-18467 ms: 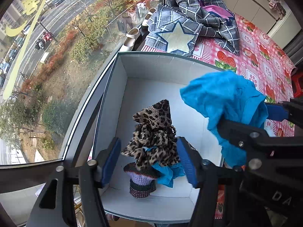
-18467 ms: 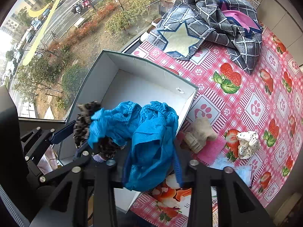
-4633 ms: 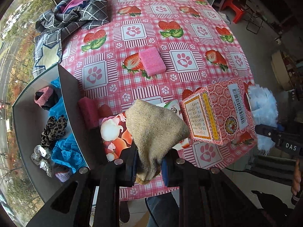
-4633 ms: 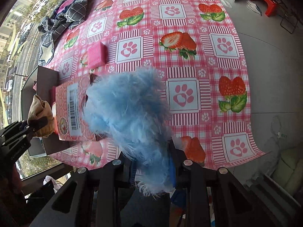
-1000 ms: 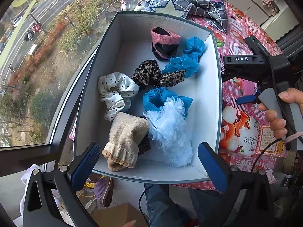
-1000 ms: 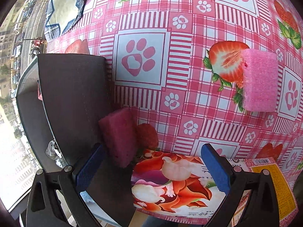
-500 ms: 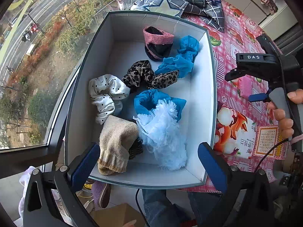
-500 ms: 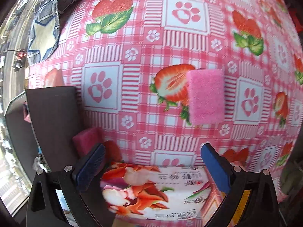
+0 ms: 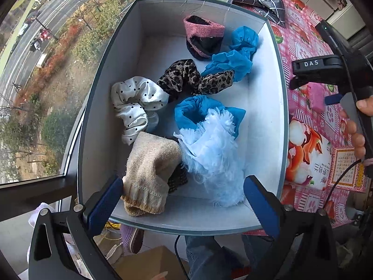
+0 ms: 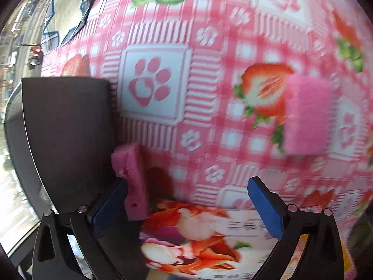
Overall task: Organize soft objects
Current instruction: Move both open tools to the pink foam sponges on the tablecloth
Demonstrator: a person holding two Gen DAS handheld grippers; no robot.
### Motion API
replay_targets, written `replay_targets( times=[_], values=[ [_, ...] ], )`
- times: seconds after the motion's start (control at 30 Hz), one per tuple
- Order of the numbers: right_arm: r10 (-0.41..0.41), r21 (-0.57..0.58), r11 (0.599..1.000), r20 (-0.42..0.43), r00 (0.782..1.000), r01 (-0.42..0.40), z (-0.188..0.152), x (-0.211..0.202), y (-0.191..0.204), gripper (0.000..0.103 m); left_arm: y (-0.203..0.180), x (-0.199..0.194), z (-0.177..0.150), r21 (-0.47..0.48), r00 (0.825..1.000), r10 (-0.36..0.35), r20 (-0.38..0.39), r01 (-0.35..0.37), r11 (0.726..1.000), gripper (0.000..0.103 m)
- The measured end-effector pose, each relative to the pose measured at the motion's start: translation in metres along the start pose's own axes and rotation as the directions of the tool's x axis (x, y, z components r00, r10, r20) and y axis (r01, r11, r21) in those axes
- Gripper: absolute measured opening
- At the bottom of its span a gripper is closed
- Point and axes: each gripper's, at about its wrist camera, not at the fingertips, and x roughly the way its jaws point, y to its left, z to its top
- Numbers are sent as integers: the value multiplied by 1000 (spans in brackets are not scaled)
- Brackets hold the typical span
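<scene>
Box [image 9: 275,107] w/ white walls already holds the socks & scrunchies, so I'm on the pink foam sponges: my right tool [image 10: 186,205] gapes wide, empty, nearest dark-pink sponge [image 10: 132,182] leaning on box at 9 o'clock, left tool [image 9: 181,200] idle, wide, empty; next, shift left & pinch.

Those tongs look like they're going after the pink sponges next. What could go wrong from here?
Possible trouble:
1. The darker pink sponge stands on edge against the box's outer wall, right beside one finger of the open right tongs. Closing might push it over rather than trap it.
2. The printed packet lies right under the tongs and could get pinched too.
3. The right view is blurred, so the reach may be moving fast and miss.
</scene>
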Motion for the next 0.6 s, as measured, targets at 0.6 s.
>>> replay_targets(
  times=[0.6],
  values=[
    [37,179,983,5,999,-38,32,-28,-134,102,-50,-42,37,88,993,-108,54,103,991,103]
  ],
)
